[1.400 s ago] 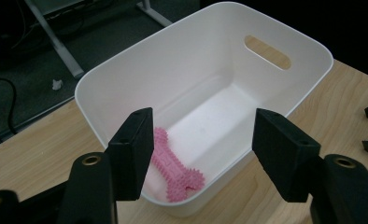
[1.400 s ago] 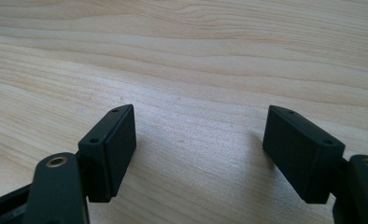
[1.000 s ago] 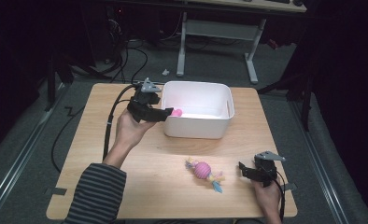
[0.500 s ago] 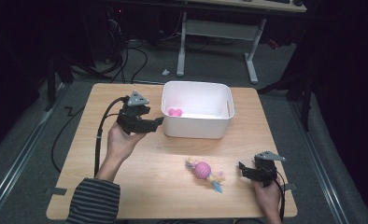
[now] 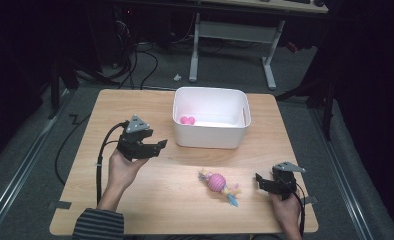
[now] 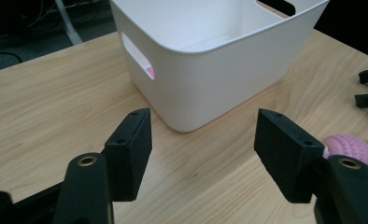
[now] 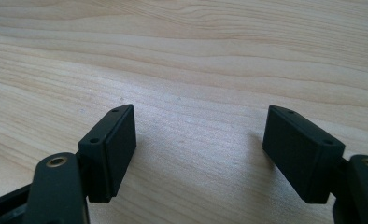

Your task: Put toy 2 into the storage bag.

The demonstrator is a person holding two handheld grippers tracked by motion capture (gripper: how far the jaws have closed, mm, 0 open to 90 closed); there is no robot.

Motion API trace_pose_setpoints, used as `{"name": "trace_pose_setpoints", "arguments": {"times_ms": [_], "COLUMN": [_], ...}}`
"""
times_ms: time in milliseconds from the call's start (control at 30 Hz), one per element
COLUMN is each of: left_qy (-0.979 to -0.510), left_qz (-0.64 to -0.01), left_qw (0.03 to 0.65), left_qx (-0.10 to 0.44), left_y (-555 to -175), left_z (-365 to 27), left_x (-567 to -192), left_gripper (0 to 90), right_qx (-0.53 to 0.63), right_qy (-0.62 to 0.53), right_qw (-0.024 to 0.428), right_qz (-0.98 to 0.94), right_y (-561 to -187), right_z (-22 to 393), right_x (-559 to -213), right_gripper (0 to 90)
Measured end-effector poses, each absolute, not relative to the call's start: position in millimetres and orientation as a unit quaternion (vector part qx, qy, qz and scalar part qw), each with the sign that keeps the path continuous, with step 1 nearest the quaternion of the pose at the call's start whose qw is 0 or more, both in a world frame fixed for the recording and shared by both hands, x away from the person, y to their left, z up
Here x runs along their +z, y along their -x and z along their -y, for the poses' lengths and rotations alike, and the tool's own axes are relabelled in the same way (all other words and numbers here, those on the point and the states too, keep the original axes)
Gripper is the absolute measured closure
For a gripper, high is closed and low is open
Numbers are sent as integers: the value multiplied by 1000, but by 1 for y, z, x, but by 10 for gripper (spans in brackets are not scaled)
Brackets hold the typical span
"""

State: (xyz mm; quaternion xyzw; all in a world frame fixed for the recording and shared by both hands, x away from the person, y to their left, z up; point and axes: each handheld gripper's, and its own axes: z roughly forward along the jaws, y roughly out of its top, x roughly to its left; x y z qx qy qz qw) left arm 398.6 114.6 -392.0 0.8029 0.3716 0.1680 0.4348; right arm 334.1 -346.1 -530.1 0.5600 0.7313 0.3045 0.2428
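Jaws of the left gripper (image 5: 157, 145) stand spread, holding nothing. White bin (image 6: 210, 60) sits just ahead; right gripper (image 5: 259, 179) gapes empty, pink toy (image 5: 218, 183) just before it.

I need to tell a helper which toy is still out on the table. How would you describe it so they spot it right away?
Start at the white bin on the wooden table. On the bare wood in front of it, nearer the right hand-held gripper, lies a pink knobbly ball toy with pastel tassels at both ends. The other pink piece lies inside the bin.

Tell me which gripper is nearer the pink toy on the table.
Right. The right gripper sits just right of the toy; the left gripper is farther, up-left of it, beside the bin.
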Motion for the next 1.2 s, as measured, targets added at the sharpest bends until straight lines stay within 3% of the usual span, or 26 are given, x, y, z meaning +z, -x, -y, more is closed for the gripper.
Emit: {"name": "trace_pose_setpoints", "arguments": {"times_ms": [667, 1200], "left_qy": [-771, -785], "left_qz": [-450, -458], "left_qw": [429, 384], "left_qx": [137, 166], "left_y": [-379, -383], "left_z": [-161, -145], "left_x": [-468, -511], "left_gripper": [357, 350], "right_qx": [305, 305], "right_qy": [-559, -560], "right_qw": [243, 243], "right_qz": [-732, -731], "right_y": [-334, -335], "right_z": [346, 346], "right_x": [-530, -530], "right_gripper": [263, 268]}}
